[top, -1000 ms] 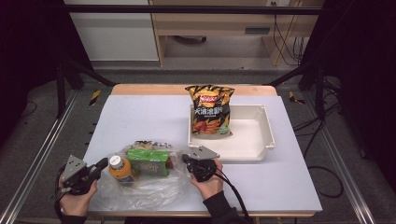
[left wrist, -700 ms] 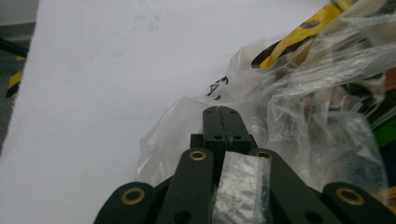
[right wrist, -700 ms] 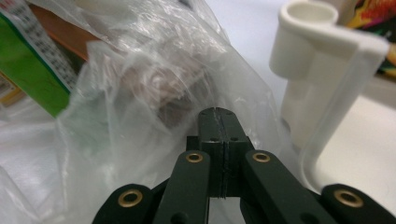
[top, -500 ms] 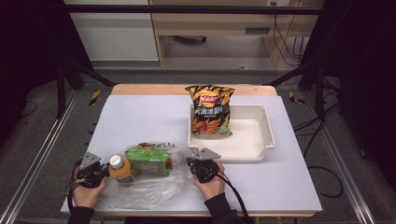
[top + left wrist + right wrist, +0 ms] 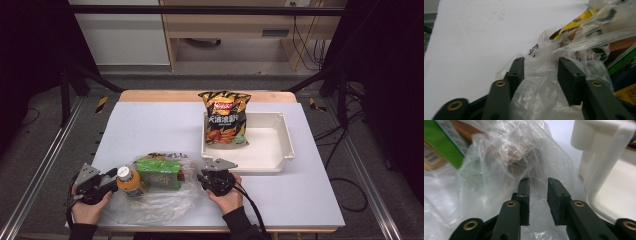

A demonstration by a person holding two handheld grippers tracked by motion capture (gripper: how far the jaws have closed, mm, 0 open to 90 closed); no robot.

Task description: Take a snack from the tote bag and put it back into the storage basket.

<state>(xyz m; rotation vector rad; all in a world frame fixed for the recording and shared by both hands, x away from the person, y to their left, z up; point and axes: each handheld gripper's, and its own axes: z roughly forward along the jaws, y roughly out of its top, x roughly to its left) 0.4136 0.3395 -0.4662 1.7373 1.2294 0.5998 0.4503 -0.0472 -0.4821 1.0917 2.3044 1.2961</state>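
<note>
Both grippers (image 5: 111, 179) (image 5: 201, 178) jaws just opening, bag (image 5: 165, 205) film between; tray (image 5: 287, 145) rim just beside right.

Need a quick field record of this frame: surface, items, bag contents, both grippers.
surface: white table
tray: white tray, far right of centre
chips: chip bag propped at the tray's left end
bag: clear plastic bag near front edge
contents: orange bottle, green box
left gripper: at bag's left side, jaws just opened, film between them
right gripper: at bag's right side, jaws just opened, film between them
</note>
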